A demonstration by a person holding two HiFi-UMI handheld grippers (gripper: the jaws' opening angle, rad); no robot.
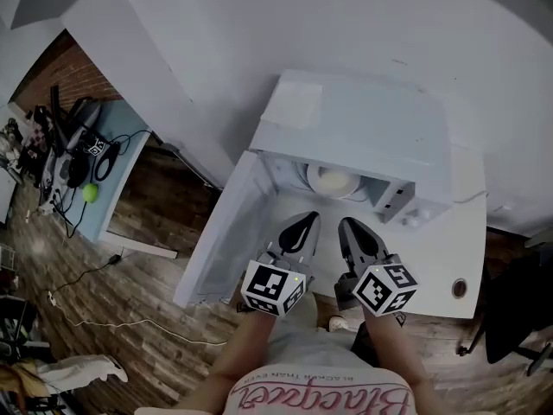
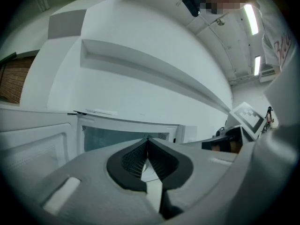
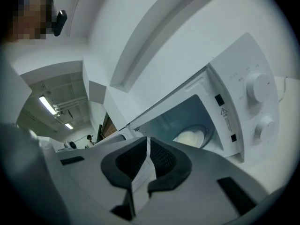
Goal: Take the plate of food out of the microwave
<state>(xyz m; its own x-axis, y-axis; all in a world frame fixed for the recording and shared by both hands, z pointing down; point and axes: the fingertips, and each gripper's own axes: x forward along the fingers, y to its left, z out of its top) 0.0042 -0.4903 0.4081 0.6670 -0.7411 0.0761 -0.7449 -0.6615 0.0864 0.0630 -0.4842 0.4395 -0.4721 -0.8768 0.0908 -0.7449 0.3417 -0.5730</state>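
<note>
**Plate inside the open microwave; both tools clenched and empty**

The plate of food, a pale mound on a round dish, sits inside the microwave, toward the back of the cavity. In the right gripper view it shows through the opening at 2 o'clock from the tips. At 3 o'clock from the plate is the control panel with two round knobs, one above the other. The door is swung wide, standing out at 8 o'clock from the cavity in the head view.

At 6 o'clock from the plate, just outside the opening, both tools point into the cavity, side by side and apart from the plate. The left tool is clenched, its dark pads meeting at the tips with nothing between them. The right tool, at 3 o'clock from the left one, is likewise clenched on nothing. Each carries a marker cube at its rear end.

The microwave stands on a white counter against a white wall. At 9 o'clock from that counter is a wooden floor with a thin cable lying across it. Farther out, at 10 o'clock, a second counter holds dark clutter and a green ball.
</note>
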